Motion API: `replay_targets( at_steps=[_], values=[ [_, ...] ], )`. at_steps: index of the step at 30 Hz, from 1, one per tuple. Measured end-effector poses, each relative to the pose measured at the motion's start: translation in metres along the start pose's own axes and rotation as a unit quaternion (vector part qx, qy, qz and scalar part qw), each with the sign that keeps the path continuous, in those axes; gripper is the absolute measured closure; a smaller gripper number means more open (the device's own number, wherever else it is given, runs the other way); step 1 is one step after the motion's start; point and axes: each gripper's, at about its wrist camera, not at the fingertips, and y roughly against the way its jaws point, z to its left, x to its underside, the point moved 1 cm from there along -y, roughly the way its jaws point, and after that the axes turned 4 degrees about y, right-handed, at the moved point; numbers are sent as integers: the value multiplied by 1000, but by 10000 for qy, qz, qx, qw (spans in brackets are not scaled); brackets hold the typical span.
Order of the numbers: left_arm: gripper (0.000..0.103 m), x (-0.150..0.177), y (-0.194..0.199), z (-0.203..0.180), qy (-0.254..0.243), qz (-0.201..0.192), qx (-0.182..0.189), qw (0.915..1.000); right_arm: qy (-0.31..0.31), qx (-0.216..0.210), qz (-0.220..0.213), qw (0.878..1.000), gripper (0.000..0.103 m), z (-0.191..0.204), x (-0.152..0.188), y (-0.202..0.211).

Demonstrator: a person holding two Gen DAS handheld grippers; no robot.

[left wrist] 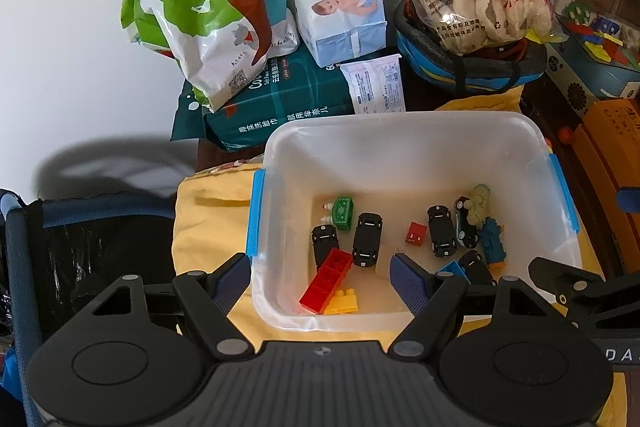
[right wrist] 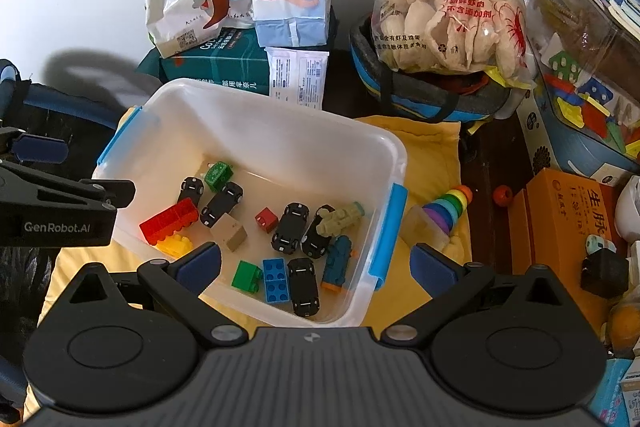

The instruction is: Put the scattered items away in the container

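A clear plastic container point(left wrist: 400, 131) with blue latches stands on a yellow cloth point(left wrist: 212, 223); it also shows in the right wrist view point(right wrist: 280, 123). Inside lie several black toy cars point(right wrist: 291, 227), a red brick point(right wrist: 170, 221), a yellow brick point(right wrist: 176, 246), blue brick point(right wrist: 276, 279), green brick point(right wrist: 247, 277) and a wooden block point(right wrist: 229, 231). A rainbow stacking toy point(right wrist: 446, 207) lies on the cloth right of the container. My left gripper point(left wrist: 320, 277) is open and empty over the container's near wall. My right gripper point(right wrist: 316, 263) is open and empty over its near right corner.
Behind the container stand a green-and-white bag point(left wrist: 208, 7), tissue packs point(left wrist: 340, 15), a bag of crackers point(right wrist: 448, 7) on a blue basket point(right wrist: 420, 95). An orange box point(right wrist: 560, 227), an orange bead point(right wrist: 501, 195) and a toy box point(right wrist: 588, 75) are at the right.
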Motion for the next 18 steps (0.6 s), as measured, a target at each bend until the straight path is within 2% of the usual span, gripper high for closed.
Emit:
replay_targets(
  at_steps=[10,18],
  values=[
    [23,1,-2,0,11,14,-132,9999,15,26,-2,10000,0,0,3,0],
    [23,0,0,1,13,-13,-95,10000,43,46,-1,10000,0,0,4,1]
  ],
)
